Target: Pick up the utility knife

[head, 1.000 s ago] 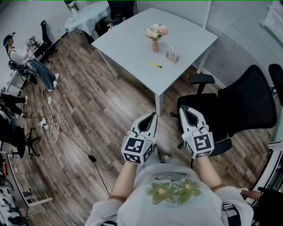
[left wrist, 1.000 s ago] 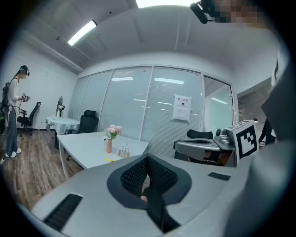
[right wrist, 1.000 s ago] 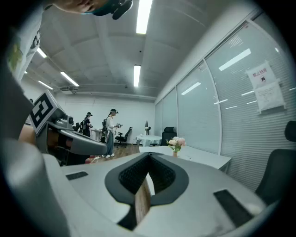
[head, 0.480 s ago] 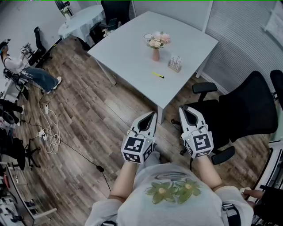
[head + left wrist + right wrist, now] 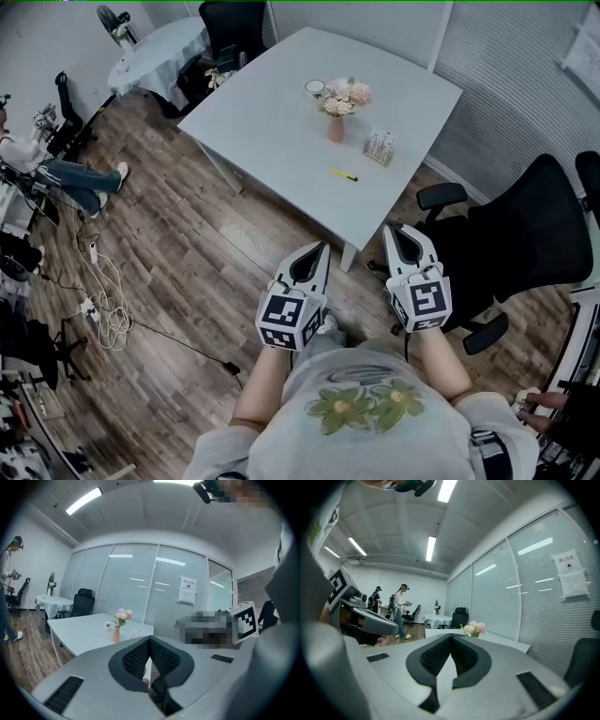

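The utility knife (image 5: 343, 174), small and yellow, lies on the white table (image 5: 272, 122) near its front right corner. A vase of pink flowers (image 5: 337, 122) and a small holder (image 5: 380, 147) stand just beyond it. My left gripper (image 5: 323, 246) and right gripper (image 5: 395, 228) are held side by side before my body, over the floor, short of the table's near corner. Both are shut with nothing between the jaws. In the left gripper view the jaws (image 5: 149, 638) meet in front of the table (image 5: 84, 632); the knife cannot be made out there. The right gripper (image 5: 451, 634) view shows the same closed tips.
A black office chair (image 5: 525, 234) stands to the right of the table corner. Cables (image 5: 103, 300) trail over the wooden floor at the left, where a person (image 5: 56, 169) sits. A cloth-covered round table (image 5: 155, 52) and another chair (image 5: 230, 19) are at the back.
The table and the knife have come nearer and lower in the head view. Both grippers keep the same shut pose ahead of my body.
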Motion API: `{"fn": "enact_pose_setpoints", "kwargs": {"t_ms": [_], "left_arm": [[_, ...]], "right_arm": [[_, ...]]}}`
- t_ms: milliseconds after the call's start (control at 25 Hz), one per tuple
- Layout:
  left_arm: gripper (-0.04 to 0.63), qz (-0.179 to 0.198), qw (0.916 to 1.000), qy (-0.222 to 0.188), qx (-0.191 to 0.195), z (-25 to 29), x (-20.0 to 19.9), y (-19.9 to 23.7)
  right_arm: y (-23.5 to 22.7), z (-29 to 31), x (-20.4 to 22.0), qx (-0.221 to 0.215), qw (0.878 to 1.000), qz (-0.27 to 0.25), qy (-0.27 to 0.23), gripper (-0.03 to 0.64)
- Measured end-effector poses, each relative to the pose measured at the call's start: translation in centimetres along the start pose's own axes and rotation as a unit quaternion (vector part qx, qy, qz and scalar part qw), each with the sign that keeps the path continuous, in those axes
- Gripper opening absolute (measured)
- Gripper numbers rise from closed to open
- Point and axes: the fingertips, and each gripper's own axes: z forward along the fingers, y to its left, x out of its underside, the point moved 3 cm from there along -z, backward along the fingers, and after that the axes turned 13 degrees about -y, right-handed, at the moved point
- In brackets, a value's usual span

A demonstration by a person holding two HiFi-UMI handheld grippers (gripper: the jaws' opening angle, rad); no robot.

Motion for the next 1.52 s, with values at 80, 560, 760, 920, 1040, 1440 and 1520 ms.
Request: {"fn": "enact_pose_setpoints", "kwargs": {"t_ms": [80,560,760,920,1040,1440,1520], "left_arm": [[0.011,-0.001,1.0,0.004,0.006,-0.1,-0.1,1.3],[0.011,-0.012,0.9995,0.001,0.028,1.9,0.1,4.4],[0.011,-0.013,0.9995,0.0,0.029,3.9,0.1,5.8],[0.011,-0.006,0.9996,0.002,0.028,6.0,-0.3,7.5],[0.011,0.001,0.9996,0.003,0.027,7.6,-1.2,9.0],[0.011,0.005,0.9998,0.013,0.016,12.3,-1.6,13.5],[0.011,0.004,0.9998,0.014,0.016,13.2,-1.9,14.1]], "right_arm": [[0.5,0.8,-0.3,0.009,1.0,-0.004,-0.001,0.006],[1.1,4.2,-0.5,0.017,1.0,-0.015,-0.012,0.006],[0.0,6.6,-0.1,0.007,1.0,-0.018,-0.016,0.006],[-1.2,9.3,0.2,0.002,1.0,-0.015,-0.019,0.006],[-2.3,11.6,0.0,-0.002,1.0,-0.01,-0.022,0.021],[-4.7,18.3,1.6,-0.022,1.0,0.003,-0.017,0.137],[-5.0,19.3,1.7,-0.028,1.0,0.004,-0.012,0.163]]}}
